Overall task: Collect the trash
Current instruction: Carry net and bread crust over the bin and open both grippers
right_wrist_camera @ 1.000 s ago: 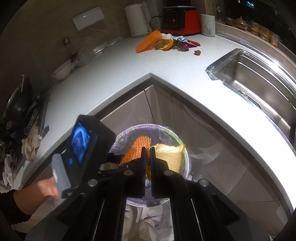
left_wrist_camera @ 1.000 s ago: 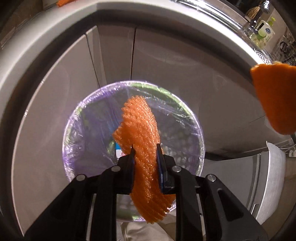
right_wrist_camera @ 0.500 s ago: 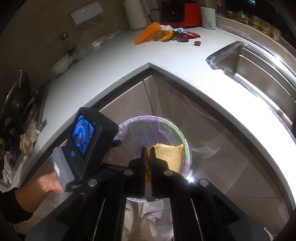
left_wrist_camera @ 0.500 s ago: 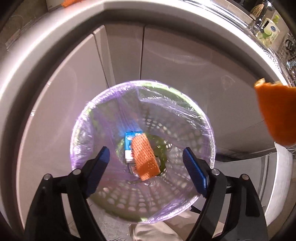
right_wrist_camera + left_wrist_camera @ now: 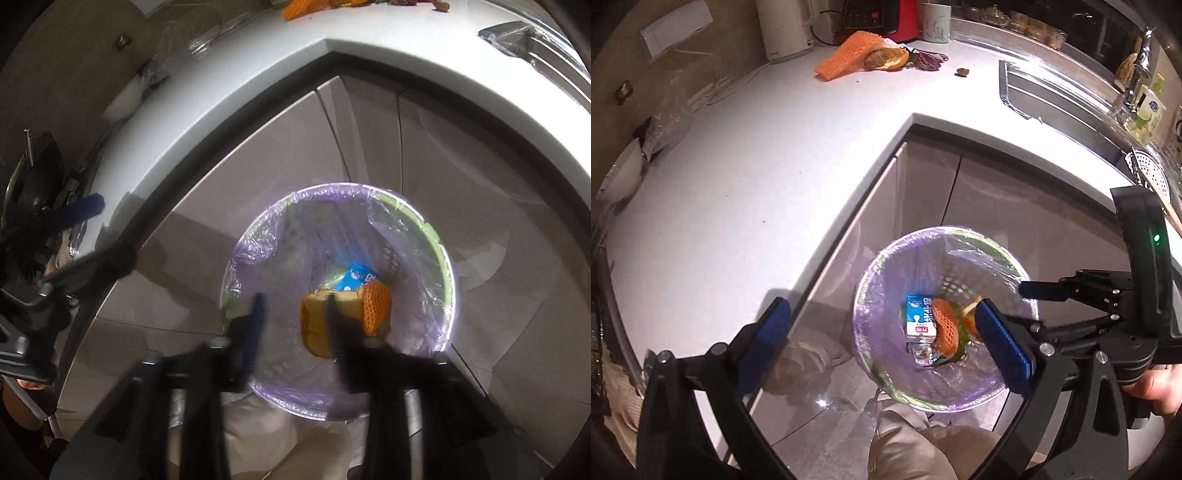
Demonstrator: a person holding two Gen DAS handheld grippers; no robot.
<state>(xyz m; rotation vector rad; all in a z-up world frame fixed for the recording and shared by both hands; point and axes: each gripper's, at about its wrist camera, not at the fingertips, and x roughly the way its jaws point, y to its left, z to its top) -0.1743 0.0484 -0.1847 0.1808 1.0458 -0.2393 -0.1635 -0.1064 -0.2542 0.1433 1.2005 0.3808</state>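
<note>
White counter (image 5: pixel 746 177) behind lined bin (image 5: pixel 882 266)

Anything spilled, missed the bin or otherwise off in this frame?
Nothing spilled. The orange foam net and milk carton lie inside the lined bin, and the bread slice is over its opening. Both grippers' jaws have just been opening, nothing clamped. Only oddity: a scrap pile remains on the counter.

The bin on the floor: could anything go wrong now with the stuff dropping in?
The bread slice looks as if it is still falling just beyond the right gripper, whose jaws have just been opening; it might clip a finger and tumble. The bin is small, so it could miss. More trash waits on the counter.
</note>
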